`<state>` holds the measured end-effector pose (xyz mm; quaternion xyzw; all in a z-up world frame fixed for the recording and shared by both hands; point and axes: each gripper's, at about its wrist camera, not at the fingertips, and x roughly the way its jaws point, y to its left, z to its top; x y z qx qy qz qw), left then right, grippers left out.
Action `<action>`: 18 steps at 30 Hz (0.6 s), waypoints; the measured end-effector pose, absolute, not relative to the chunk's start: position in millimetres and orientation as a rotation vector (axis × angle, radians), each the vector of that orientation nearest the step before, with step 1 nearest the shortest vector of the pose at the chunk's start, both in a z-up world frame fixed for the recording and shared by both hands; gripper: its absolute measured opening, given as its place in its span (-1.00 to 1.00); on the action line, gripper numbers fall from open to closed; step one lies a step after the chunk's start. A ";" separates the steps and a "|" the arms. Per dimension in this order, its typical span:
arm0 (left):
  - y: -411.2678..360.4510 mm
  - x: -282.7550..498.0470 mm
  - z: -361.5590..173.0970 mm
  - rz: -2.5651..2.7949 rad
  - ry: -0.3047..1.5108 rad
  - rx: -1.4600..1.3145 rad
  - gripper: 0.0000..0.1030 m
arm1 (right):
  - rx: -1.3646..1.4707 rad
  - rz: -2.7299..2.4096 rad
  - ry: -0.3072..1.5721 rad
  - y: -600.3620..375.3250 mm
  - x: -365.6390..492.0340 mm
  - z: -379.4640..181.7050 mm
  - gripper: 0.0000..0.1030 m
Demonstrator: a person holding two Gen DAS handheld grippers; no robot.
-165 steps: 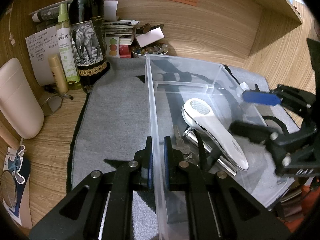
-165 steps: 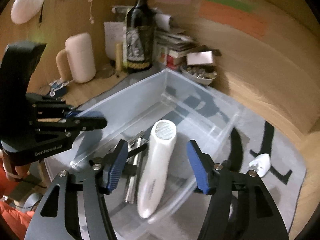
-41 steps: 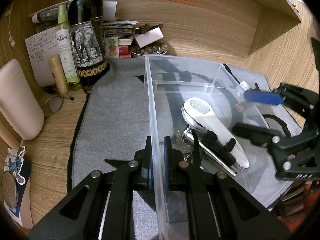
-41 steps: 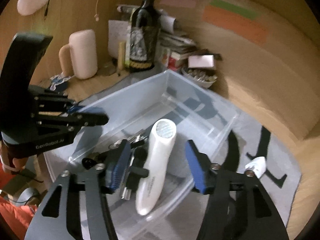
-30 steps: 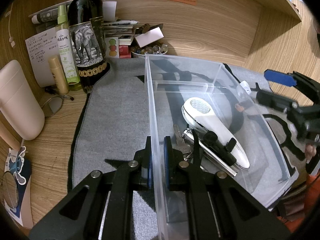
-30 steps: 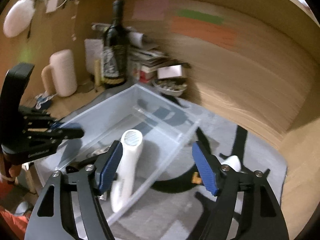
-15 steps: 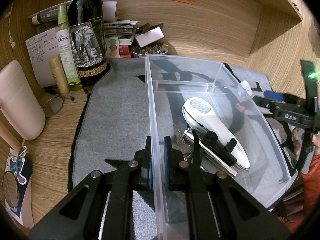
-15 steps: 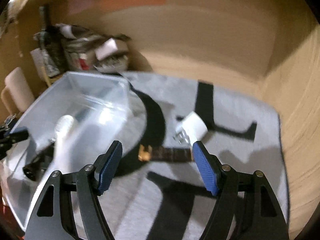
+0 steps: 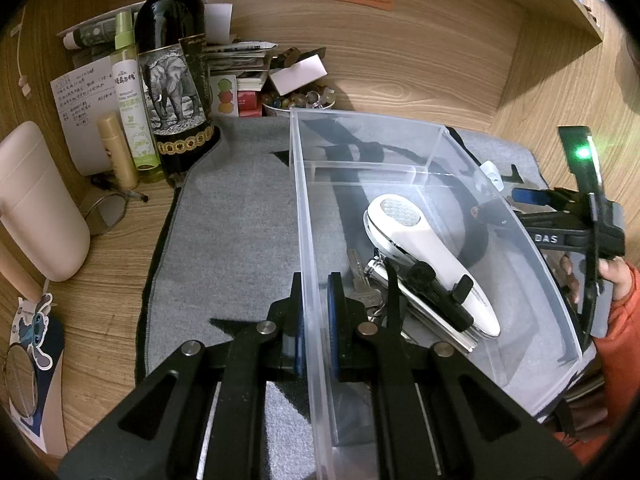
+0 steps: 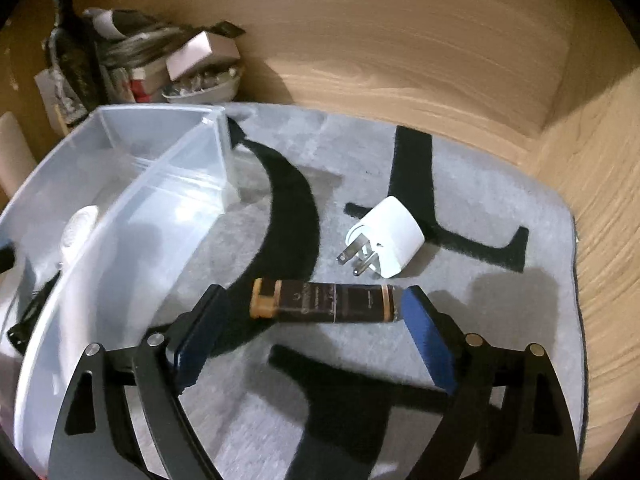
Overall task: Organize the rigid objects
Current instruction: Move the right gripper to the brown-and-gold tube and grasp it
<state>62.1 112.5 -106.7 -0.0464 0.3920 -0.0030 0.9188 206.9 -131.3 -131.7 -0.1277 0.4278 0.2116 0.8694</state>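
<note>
Left gripper (image 9: 316, 316): pads pinched on the near wall of the clear plastic bin (image 9: 310, 240). Bin holds a white handheld device (image 9: 424, 248), keys, dark tools. Right gripper (image 10: 312, 328): jaws opening, straddling a dark brown tube with tan cap (image 10: 324, 303) lying on the grey felt mat (image 10: 500, 320); right pad just beside the tube's end. White plug adapter (image 10: 390, 242) nearby.

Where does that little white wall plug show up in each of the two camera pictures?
Left wrist view: the white wall plug peeks out small at the right, just past the far right wall of the clear plastic bin.
Right wrist view: the plug lies right of centre on the grey mat, prongs towards the lower left, beyond the brown tube.
Shared landmark: the bin.
</note>
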 end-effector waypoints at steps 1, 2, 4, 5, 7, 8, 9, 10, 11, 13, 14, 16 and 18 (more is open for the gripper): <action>112.6 62.1 -106.7 -0.006 0.806 -0.096 -0.86 | -0.263 0.441 0.914 -131.7 211.3 -135.9 0.68; 112.9 62.1 -106.6 -0.007 0.806 -0.097 -0.86 | -0.259 0.437 0.926 -132.1 215.0 -139.0 0.68; 113.1 62.0 -106.9 -0.008 0.805 -0.101 -0.86 | -0.241 0.446 0.971 -133.9 221.7 -147.4 0.68; 113.2 62.1 -106.9 -0.009 0.804 -0.104 -0.86 | -0.229 0.449 0.971 -134.2 222.3 -148.5 0.68; 112.8 62.4 -107.0 -0.009 0.804 -0.103 -0.86 | -0.215 0.458 0.960 -137.1 221.1 -146.3 0.55; 112.6 62.5 -107.0 -0.009 0.804 -0.101 -0.86 | -0.212 0.460 0.954 -138.1 220.4 -145.0 0.55; 112.5 62.5 -106.9 -0.008 0.804 -0.100 -0.86 | -0.208 0.464 0.951 -139.3 219.5 -144.1 0.55; 112.4 62.5 -107.0 -0.009 0.804 -0.101 -0.86 | -0.206 0.466 0.947 -139.8 218.8 -143.6 0.54; 112.3 62.5 -106.9 -0.009 0.804 -0.102 -0.86 | -0.205 0.468 0.942 -139.9 217.5 -142.7 0.54; 112.2 62.6 -106.9 -0.009 0.804 -0.102 -0.86 | -0.211 0.466 0.921 -140.3 213.5 -139.0 0.54; 112.0 62.6 -106.9 -0.008 0.804 -0.102 -0.86 | -0.213 0.465 0.910 -140.4 212.0 -136.4 0.54; 112.3 62.5 -107.0 -0.008 0.804 -0.101 -0.86 | -0.212 0.467 0.891 -141.3 209.8 -130.0 0.54; 112.4 62.5 -107.0 -0.009 0.804 -0.102 -0.86 | -0.209 0.469 0.871 -142.7 207.3 -123.7 0.54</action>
